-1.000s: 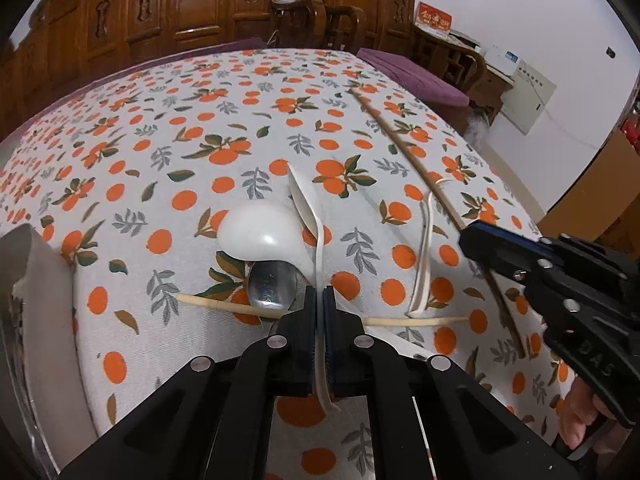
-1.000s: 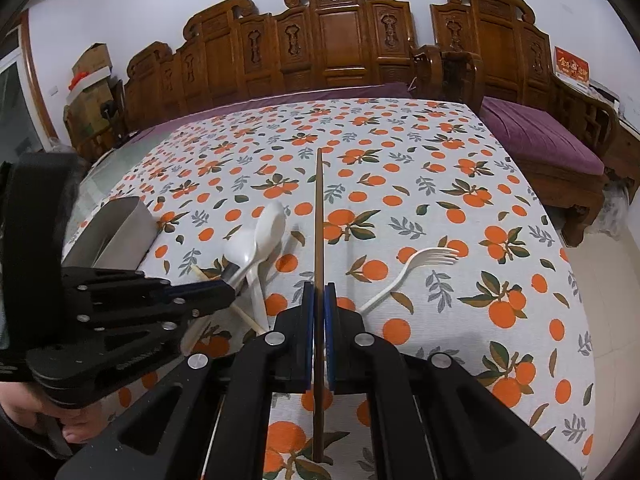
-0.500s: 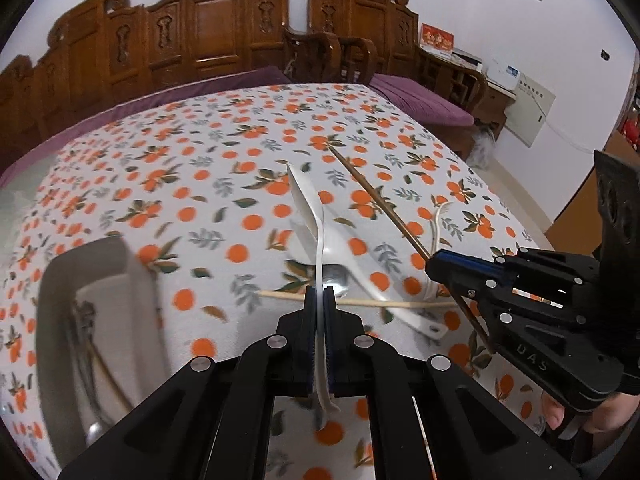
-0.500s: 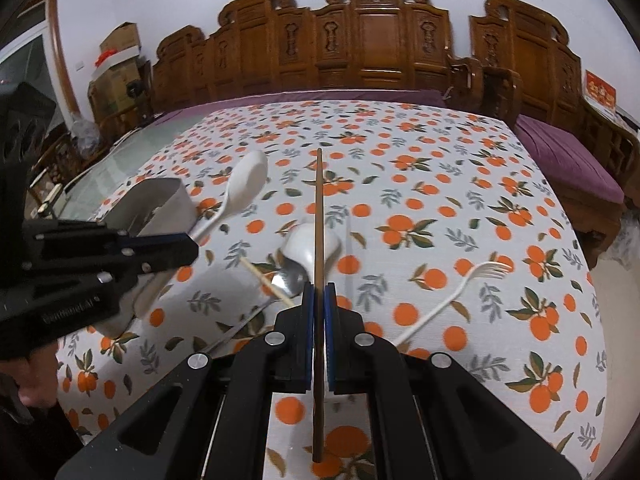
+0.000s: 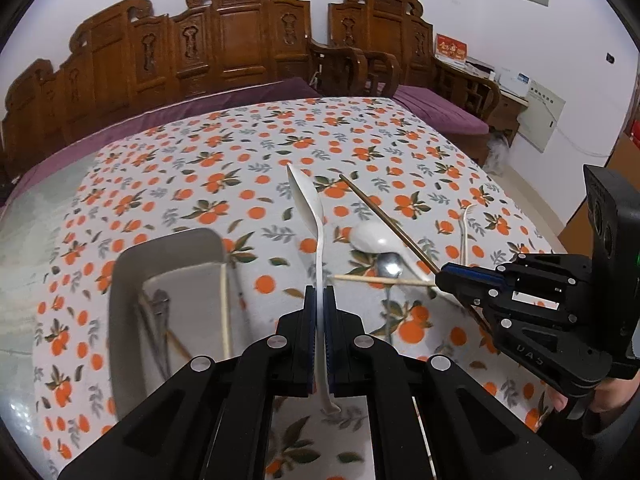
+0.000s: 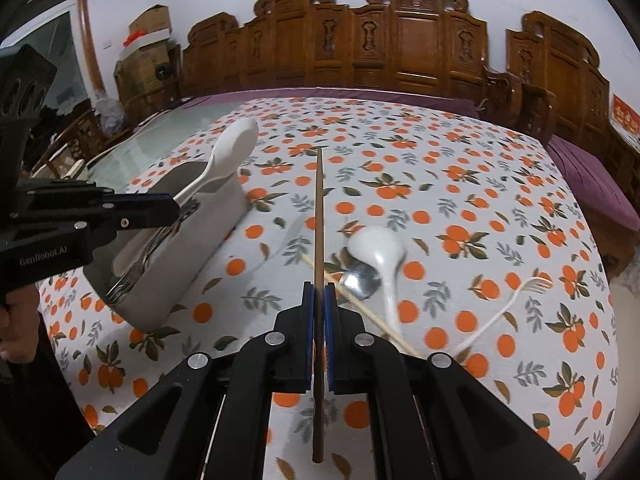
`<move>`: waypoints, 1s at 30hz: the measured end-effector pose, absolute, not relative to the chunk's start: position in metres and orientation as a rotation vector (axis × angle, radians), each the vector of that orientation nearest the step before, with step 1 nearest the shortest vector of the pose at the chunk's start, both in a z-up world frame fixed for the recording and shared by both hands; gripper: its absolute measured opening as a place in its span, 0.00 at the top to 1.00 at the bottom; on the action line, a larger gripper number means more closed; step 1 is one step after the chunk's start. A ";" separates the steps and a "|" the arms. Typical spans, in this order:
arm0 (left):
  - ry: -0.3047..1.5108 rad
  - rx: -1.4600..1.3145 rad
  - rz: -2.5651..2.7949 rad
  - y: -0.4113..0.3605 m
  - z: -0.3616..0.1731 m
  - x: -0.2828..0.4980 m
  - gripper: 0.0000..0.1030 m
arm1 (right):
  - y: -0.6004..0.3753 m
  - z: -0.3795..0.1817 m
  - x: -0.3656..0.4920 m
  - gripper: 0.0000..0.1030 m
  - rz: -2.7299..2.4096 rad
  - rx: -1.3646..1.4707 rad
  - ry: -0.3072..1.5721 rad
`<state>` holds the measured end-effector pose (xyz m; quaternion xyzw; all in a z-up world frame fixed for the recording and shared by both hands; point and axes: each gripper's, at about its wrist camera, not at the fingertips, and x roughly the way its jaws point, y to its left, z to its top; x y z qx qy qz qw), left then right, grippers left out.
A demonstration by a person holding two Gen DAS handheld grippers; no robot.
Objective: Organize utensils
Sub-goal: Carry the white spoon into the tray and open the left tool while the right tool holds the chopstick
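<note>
1. Over the desk in the left wrist view, the left claw is clamped tight on the thin handle of a white plastic spoon, bowl pointing away, just right of the grey utensil bin.
2. That spoon looks light, stiff and a little slick; gripped edge-on at mid-handle it could pivot, so a hold nearer the balance point seems safer.
3. Right of the bin, a white ceramic spoon, a metal spoon and a pale chopstick lie touching; a white plastic fork lies further right. The ceramic spoon is likely heavier and breakable.
4. Beyond them the right claw is pinched shut on a dark chopstick.
5. From the right wrist view, the right claw grips the dark chopstick near its middle, tip forward, right of the bin. It is rigid, thin and light; it may twist between the pads.
6. Above the bin, the left claw carries the plastic spoon.
</note>
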<state>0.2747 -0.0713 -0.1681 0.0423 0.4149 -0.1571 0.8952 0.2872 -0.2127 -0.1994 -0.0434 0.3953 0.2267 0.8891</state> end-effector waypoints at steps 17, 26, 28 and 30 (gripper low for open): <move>0.883 0.084 -0.239 -0.009 -0.178 0.262 0.97 | -0.185 -0.205 0.280 0.94 0.524 -0.134 0.837; 0.925 0.038 -0.193 0.014 -0.200 0.272 0.97 | -0.182 -0.206 0.281 0.94 0.530 -0.138 0.841; 0.931 0.035 -0.188 0.016 -0.204 0.274 0.97 | -0.182 -0.206 0.281 0.94 0.533 -0.135 0.841; 0.935 0.032 -0.186 0.017 -0.207 0.276 0.97 | -0.181 -0.207 0.280 0.94 0.537 -0.136 0.842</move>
